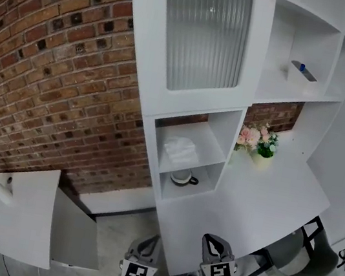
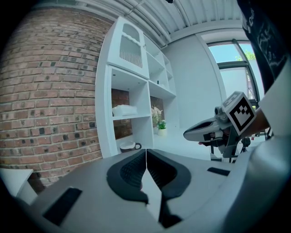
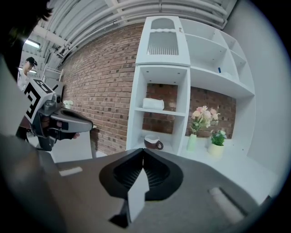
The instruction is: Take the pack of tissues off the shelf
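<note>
The left tool [image 2: 146, 157] is hovering with its jaws pressed together on nothing. The right tool [image 3: 143, 157] is likewise hovering closed and empty, and both are sitting near the front end of the white desk [image 1: 267, 196]. The pack of tissues [image 1: 179, 148] is lying on the upper shelf [image 1: 205, 147] of the open white cabinet, well apart from both tools. A cup [image 1: 183, 178] is sitting in the compartment beneath it, and flowers [image 1: 250, 136] are standing on the desk beside the cabinet.
</note>
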Available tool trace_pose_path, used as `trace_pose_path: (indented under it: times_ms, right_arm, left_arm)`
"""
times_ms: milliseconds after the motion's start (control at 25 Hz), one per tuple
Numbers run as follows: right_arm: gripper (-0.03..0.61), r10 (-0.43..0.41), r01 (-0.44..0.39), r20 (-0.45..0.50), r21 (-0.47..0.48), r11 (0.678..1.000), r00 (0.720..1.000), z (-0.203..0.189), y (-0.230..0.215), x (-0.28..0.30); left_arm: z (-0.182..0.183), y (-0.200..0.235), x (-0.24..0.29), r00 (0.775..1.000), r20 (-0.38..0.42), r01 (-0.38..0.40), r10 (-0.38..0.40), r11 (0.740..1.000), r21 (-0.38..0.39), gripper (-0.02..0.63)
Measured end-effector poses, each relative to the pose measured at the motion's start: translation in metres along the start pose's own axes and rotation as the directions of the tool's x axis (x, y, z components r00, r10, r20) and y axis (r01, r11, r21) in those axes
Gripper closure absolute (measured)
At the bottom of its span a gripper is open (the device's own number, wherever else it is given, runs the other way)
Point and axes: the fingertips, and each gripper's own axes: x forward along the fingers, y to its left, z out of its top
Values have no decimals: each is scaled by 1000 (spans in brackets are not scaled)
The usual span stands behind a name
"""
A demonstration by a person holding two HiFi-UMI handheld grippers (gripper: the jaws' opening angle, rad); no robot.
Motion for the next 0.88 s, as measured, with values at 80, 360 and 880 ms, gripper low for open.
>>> trace_pose_path:
  times_ms: [80,360,880]
  right_arm:
    - [574,14,-14,1,6,1000,1000,4,-8,8]
    - [574,58,-59,6,23,998,998,17,-25,39]
    - [465,88,-92,50,86,992,995,52,-45,84]
  left_arm:
    - [2,4,9,1000,-3,-16,16,1000,-4,603]
    - [13,21,33,998,3,-65,65,997,-39,603]
    - [29,40,51,994,13,-104,105,994,-25,603]
